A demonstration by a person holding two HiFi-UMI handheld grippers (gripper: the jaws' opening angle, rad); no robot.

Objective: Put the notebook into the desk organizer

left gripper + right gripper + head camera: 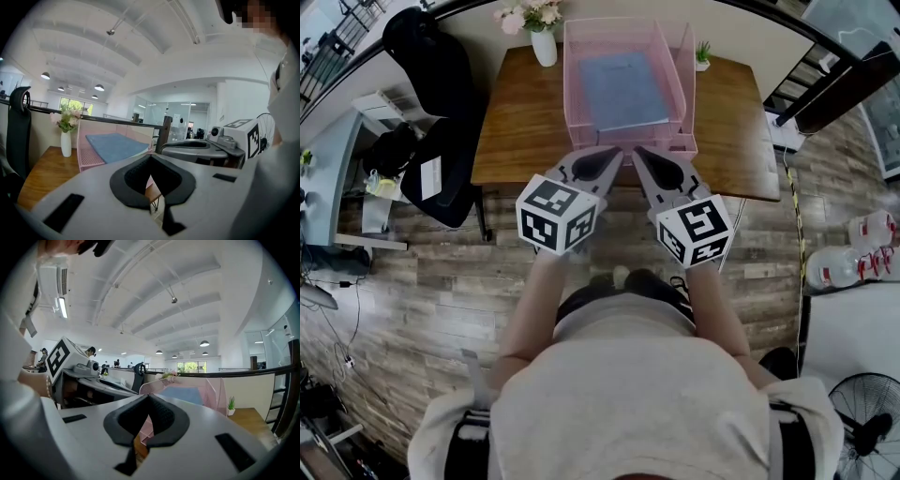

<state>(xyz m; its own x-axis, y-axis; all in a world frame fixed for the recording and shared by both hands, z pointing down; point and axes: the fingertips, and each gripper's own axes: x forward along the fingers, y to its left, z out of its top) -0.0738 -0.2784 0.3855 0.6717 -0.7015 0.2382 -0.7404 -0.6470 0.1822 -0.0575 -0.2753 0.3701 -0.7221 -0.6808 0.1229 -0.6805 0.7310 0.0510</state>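
The blue notebook (623, 89) lies flat inside the pink mesh desk organizer (572, 84) at the middle of the wooden desk (516, 131). Both grippers hover side by side just in front of the organizer, at the desk's near edge. My left gripper (617, 152) is shut with nothing between its jaws, and so is my right gripper (637, 152). In the left gripper view the closed jaws (150, 187) point past the organizer (89, 157) and the notebook (117, 143). The right gripper view shows its closed jaws (143, 427) below the organizer (213, 390) and the notebook (185, 393).
A white vase of flowers (542, 37) stands at the desk's back left and a small potted plant (702, 53) at the back right. A black office chair (441, 141) sits left of the desk. Water bottles (853, 258) and a fan (862, 412) are on the right.
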